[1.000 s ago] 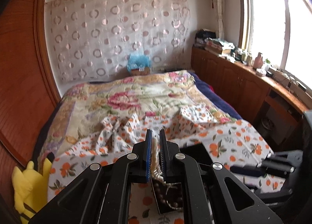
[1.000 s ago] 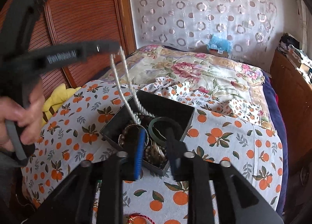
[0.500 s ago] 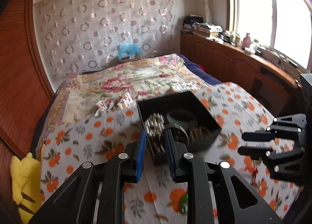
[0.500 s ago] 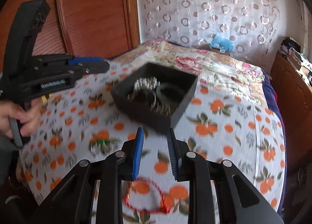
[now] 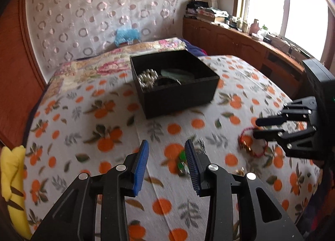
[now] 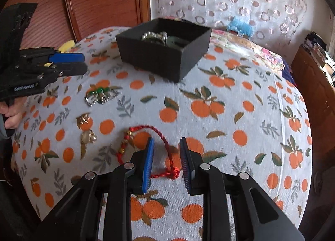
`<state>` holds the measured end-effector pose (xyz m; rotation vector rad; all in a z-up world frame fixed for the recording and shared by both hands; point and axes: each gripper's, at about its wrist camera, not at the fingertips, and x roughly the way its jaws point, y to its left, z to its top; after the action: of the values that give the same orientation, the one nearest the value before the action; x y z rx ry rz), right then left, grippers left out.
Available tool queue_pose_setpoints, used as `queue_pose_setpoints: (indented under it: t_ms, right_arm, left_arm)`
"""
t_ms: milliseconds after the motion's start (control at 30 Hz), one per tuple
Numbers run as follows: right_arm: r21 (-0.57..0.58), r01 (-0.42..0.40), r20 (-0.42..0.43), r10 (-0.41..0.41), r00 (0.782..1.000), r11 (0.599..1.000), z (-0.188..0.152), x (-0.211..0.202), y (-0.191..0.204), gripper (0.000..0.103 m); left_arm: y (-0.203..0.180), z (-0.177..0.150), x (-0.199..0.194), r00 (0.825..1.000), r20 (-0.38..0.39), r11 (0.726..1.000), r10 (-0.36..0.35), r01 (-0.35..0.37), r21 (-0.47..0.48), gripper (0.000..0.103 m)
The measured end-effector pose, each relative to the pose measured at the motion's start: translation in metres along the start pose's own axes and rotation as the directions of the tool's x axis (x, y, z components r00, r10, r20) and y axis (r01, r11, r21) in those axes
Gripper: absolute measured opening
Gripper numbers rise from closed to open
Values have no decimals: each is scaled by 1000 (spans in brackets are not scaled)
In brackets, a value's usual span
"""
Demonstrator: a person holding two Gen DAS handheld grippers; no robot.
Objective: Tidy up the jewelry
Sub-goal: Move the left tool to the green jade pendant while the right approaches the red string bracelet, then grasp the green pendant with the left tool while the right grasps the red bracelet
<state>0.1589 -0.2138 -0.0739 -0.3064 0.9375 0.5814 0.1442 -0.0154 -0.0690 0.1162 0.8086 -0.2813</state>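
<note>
1. The right gripper (image 6: 166, 163) hangs low over the orange-print cloth (image 6: 240, 115); its jaws stand parted, with the red cord bracelet (image 6: 165, 153) lying on the cloth between them; whether the pads touch the cord I cannot tell.
2. The left gripper (image 5: 166, 161) points down at the same cloth; its jaws have just been opening and stand apart with nothing gripped; a green-stoned piece (image 5: 181, 162) lies blurred on the cloth just inside its right finger.
3. In the right wrist view the green-stoned piece (image 6: 100, 95) rests left of centre; two small gold-toned items (image 6: 85, 127) lie between it and the red bracelet.
4. Farther back, the black box (image 6: 165, 52) sits on the cloth, open-topped; a pearl strand (image 5: 147, 77) and a green bangle (image 5: 178, 73) lie inside it.
5. Beyond the box a floral quilt (image 5: 129, 60) runs to a curtain (image 5: 94, 14) patterned with rings; a yellow plush toy (image 5: 12, 188) lies at the bed's left edge.
</note>
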Motion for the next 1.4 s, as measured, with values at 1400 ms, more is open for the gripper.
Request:
queue_pose_setpoints:
  t_ms: [1400]
  right_arm:
    - [-2, 19, 76, -18, 997, 1000, -12, -1, -1, 18]
  left_arm:
    - [8, -16, -56, 994, 105, 995, 0, 10, -95, 11]
